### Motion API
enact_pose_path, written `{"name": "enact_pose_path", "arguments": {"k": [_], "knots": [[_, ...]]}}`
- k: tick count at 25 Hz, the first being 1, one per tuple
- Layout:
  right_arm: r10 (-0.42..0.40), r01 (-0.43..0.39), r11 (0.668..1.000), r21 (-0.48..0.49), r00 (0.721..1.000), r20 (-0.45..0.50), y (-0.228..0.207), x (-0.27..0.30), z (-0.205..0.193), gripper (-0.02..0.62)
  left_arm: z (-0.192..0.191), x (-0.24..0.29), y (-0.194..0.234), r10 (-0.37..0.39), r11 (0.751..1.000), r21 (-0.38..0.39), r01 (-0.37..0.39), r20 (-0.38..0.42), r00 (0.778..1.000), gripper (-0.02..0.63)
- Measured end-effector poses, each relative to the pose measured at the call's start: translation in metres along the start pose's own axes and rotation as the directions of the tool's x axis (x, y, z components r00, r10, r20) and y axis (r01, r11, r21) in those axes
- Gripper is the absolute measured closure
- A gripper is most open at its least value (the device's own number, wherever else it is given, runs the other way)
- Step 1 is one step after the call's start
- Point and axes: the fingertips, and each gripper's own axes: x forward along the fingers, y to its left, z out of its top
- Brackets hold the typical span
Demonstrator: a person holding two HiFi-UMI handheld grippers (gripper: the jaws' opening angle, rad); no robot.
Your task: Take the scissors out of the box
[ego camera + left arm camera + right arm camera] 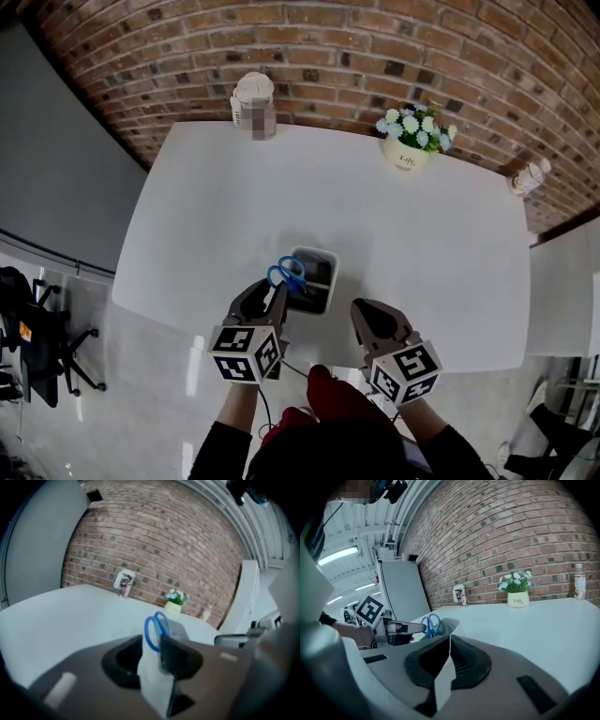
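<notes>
Two blue loops of scissors (288,274) sticking up out of box (330,255), blades down inside, long axis near upright, just ahead of left gripper (266,292), spread wide and holding nothing. Head view alone: box near table (216,216) front edge, bare top beyond both claws. Right gripper view alone: right gripper (449,638) pinched together, empty, left gripper off to its left

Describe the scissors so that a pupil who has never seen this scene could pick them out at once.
Find the white table before the brick wall. Near its front edge stands a small white box, with the scissors sticking up at its left side. Their blue loop handles set them apart; the flower pot stands far back.
</notes>
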Motion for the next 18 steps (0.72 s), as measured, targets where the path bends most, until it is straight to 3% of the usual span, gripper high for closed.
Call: {"name": "enact_pose_path", "arguments": {"k": [18], "knots": [[-0.006, 0.006, 1.000, 0.011, 1.000, -0.005, -0.005, -0.006, -0.004, 0.586, 0.010, 0.000, -0.011, -0.029, 1.000, -0.005, 0.029, 0.039, 0.999, 0.546]]}}
